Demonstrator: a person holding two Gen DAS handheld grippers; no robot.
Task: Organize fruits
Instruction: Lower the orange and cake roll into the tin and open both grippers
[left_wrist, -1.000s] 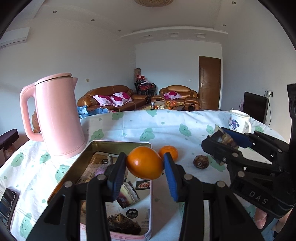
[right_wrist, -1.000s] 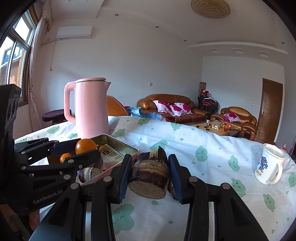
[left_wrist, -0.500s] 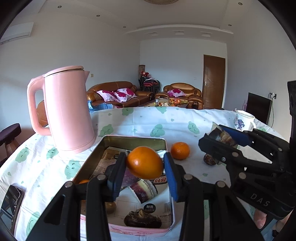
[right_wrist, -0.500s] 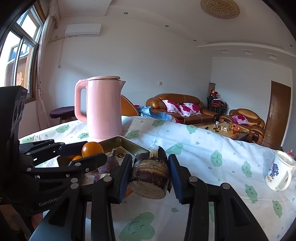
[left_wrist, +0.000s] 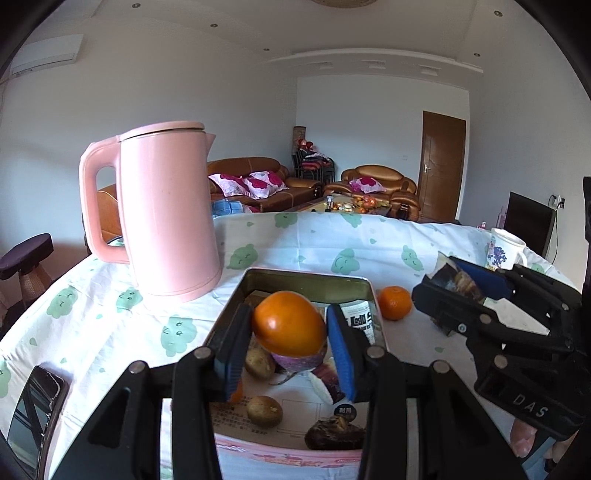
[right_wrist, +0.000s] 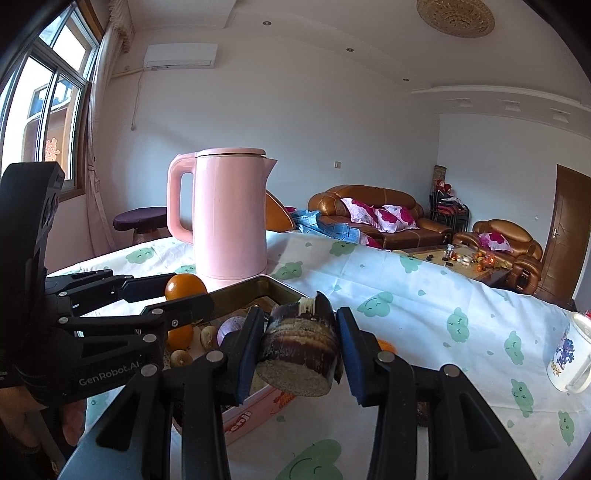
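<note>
**Two fruits aloft, both now over or beside the tin**

Two claws, each loaded. Nearest: left claw (left_wrist: 290, 345), pads pressed on a large orange fruit (left_wrist: 289, 322), held clear above the open tin (left_wrist: 306, 277). A second ago the fruit hung at the tin's right edge; it now sits over the middle, above a purple-skinned piece (left_wrist: 299, 360) and small brown fruits (left_wrist: 264, 411). Judged: release is the next step.

Right claw (right_wrist: 300, 349), clamped on a dark brown cut chunk (right_wrist: 300, 354), has drifted closer to the tin's near corner (right_wrist: 242, 415) and hangs just outside it.

Farther: one small mandarin (left_wrist: 394, 302) loose on the worktop (left_wrist: 110, 317), just right of the tin, still to collect. Behind: pink kettle (left_wrist: 168, 210); floral mug (left_wrist: 504, 249), far right.
</note>
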